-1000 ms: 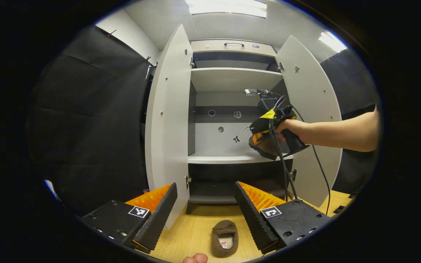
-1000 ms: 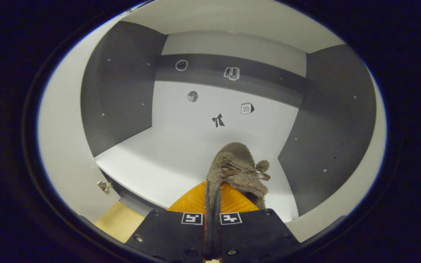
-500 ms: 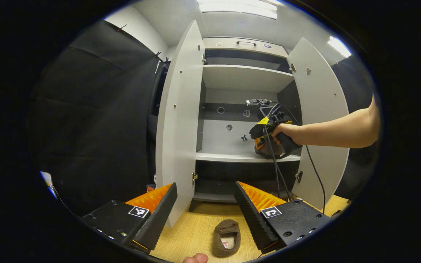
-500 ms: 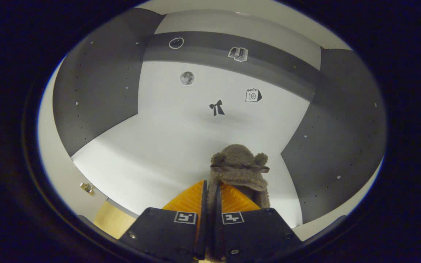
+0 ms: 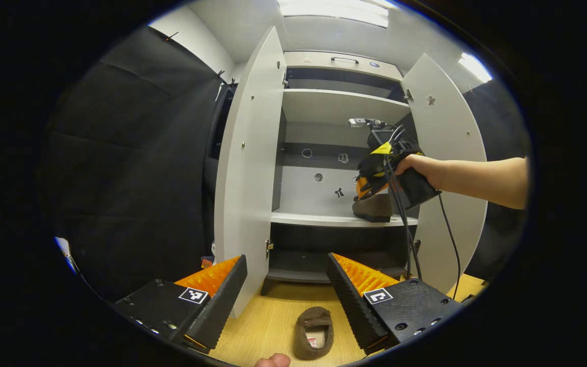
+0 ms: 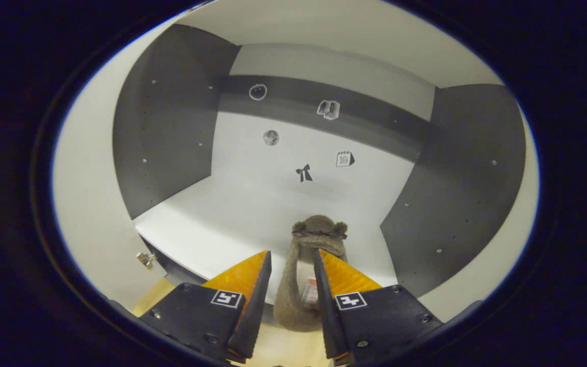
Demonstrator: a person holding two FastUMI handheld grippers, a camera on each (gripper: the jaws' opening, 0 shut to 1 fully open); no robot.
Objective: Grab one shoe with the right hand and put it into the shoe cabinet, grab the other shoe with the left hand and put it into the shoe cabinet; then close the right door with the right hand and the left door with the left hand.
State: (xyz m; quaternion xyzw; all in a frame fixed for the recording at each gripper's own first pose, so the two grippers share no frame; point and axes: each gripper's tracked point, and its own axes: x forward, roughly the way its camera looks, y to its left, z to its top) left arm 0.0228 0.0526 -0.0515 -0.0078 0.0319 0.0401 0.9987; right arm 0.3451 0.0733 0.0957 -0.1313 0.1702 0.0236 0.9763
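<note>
One brown fuzzy shoe point(image 6: 287, 298) with a bow lies on the white middle shelf point(image 6: 222, 219) of the shoe cabinet, toe toward the back wall. My right gripper point(image 6: 292, 252) is open, its orange fingers on either side of the shoe's heel, apart from it. In the left gripper view that shoe point(image 5: 372, 208) rests at the shelf's right, with the right gripper point(image 5: 361, 189) just above it in a person's hand. The other shoe point(image 5: 315, 332) lies on the wooden floor, low between the fingers of my open left gripper point(image 5: 286, 285), which holds nothing.
Both cabinet doors stand wide open, the left door point(image 5: 250, 168) close to my left finger and the right door point(image 5: 451, 132) behind the person's forearm point(image 5: 482, 176). A cable point(image 5: 404, 229) hangs from the right gripper. Dark cloth walls flank the cabinet.
The right gripper has opened and let go of the shoe, which now rests on the middle shelf. It has pulled back and risen a little. The left gripper has hardly moved.
</note>
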